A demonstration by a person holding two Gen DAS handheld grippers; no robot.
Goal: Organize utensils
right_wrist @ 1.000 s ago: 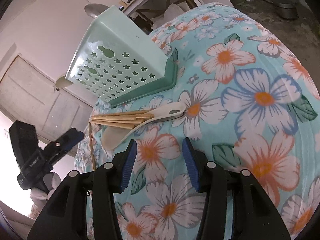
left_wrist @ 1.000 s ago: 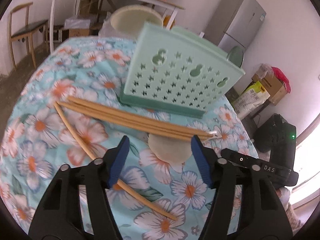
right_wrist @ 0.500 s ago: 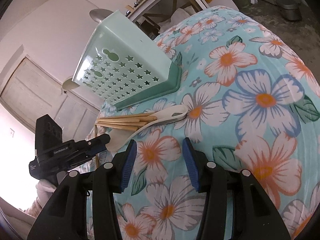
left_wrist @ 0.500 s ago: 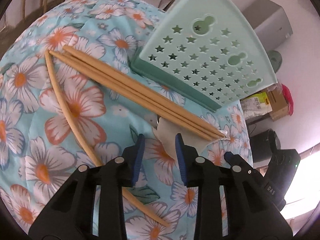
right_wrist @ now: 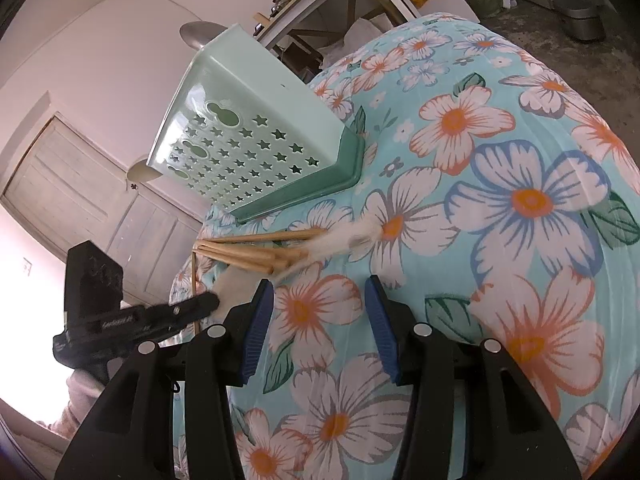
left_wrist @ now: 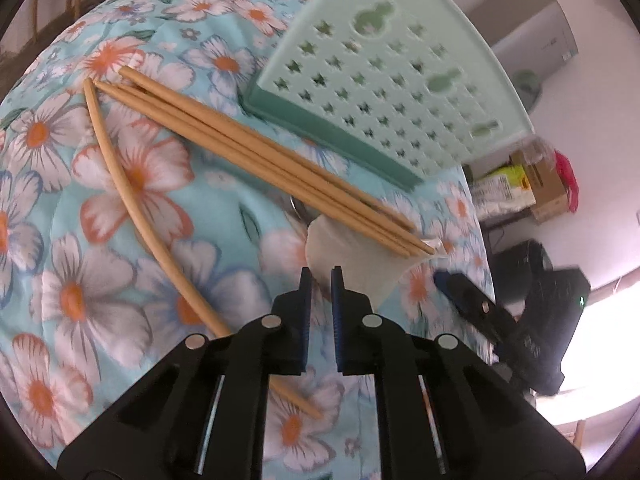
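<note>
A mint green utensil holder [left_wrist: 384, 92] with star holes stands on the floral tablecloth [left_wrist: 100, 272]; it also shows in the right wrist view [right_wrist: 256, 136]. Three wooden chopsticks [left_wrist: 256, 152] lie bundled in front of it, over a white spoon [left_wrist: 352, 260]. A single bent chopstick [left_wrist: 132, 200] lies apart to the left. My left gripper [left_wrist: 321, 276] is shut on the edge of the white spoon's bowl. My right gripper [right_wrist: 319, 292] is open and empty above the cloth, just right of the chopstick tips [right_wrist: 260, 252] and the blurred spoon [right_wrist: 344, 240].
The table edge drops off to the right in the left wrist view, with boxes [left_wrist: 544, 188] and a grey cabinet [left_wrist: 532, 32] beyond. A shelf table [right_wrist: 332, 0] and white doors [right_wrist: 80, 200] stand behind the holder.
My left gripper moved down toward the spoon and closed from wide open to shut on its bowl. The spoon now blurs as it shifts. My right gripper stayed open and nearly still.
</note>
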